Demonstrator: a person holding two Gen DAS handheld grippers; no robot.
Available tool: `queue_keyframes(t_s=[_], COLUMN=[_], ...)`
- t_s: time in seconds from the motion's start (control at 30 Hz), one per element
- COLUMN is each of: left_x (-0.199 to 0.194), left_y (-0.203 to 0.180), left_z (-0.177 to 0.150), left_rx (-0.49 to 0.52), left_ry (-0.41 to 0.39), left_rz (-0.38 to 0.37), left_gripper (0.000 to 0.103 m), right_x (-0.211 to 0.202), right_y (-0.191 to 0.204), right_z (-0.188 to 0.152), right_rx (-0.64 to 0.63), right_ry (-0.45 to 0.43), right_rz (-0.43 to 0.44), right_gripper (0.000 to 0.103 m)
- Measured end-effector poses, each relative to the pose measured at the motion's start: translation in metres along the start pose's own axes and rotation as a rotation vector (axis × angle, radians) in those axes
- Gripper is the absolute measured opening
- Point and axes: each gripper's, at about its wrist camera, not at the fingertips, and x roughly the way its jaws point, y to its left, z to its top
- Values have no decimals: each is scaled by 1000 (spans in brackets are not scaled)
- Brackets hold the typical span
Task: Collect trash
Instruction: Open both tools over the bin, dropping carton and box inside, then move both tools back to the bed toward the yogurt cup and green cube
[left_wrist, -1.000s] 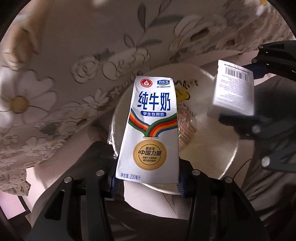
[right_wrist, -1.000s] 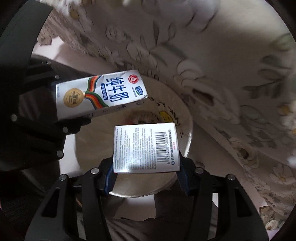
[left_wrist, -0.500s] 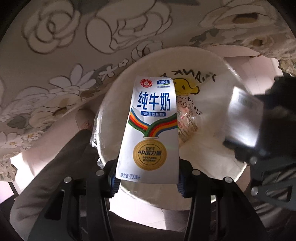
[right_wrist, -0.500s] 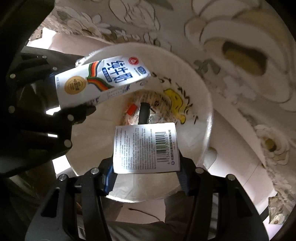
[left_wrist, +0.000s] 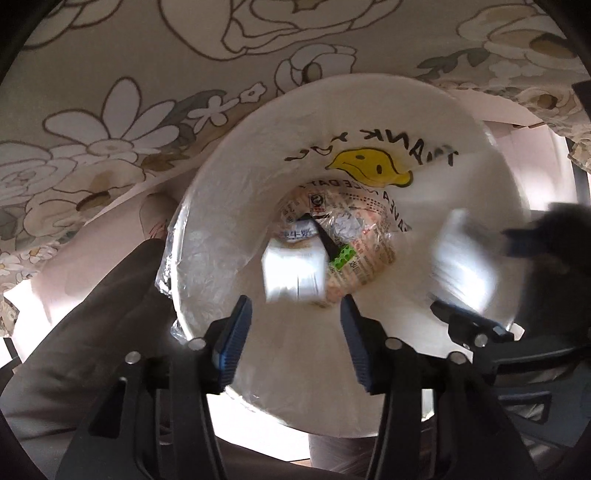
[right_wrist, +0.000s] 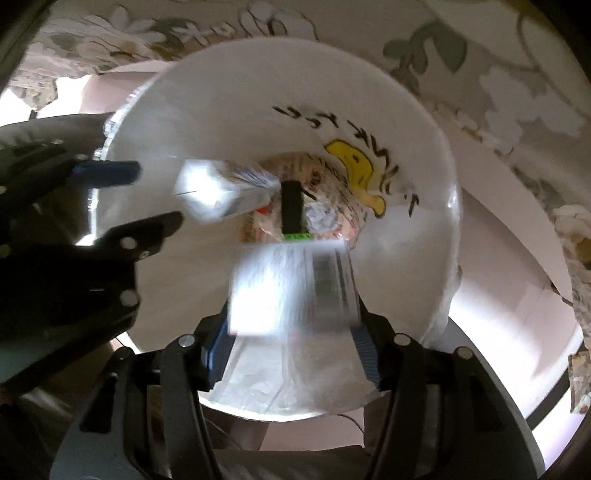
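Hovering over the white trash bin (left_wrist: 207, 236), the left gripper (left_wrist: 295, 332) has just opened its jaws; they stand apart, and its milk carton (left_wrist: 293, 275), blurred, lies clear of the pads, deep inside near the wrappers (left_wrist: 365, 236) at the bottom. The right gripper (right_wrist: 291, 343) has also been opening; the second carton (right_wrist: 291, 291), blurred, sits between its pads, contact unclear, by the bin's near rim (right_wrist: 258, 410).

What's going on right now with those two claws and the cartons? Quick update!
Left gripper open, jaws just widened; its milk carton dropping into the bin. Right gripper just widened too; its carton blurred between the jaws. Nothing blocking.
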Motion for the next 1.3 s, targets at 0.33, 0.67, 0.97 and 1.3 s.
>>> queue_keyframes(t_s=[0.33,0.67,0.97,1.3], left_x=[-5,-13,-30,-113], left_y=[5,4,0,10], left_z=[-3,-9,-21,-42], left_rx=[-7,13,51,107], left_ry=[-14,-38,-72,-227], left_rz=[2,32,68,124], left_gripper=[57,57,57,57], right_x=[-5,-23,-41,-114], right_y=[-10,-14,-5,1], right_z=[0,-10,-25,-52], right_rx=[23,33,36,-16], right_ry=[-25,-57,-91,-214], right_rz=[24,23,32,-12], right_gripper=[61,61,61,61])
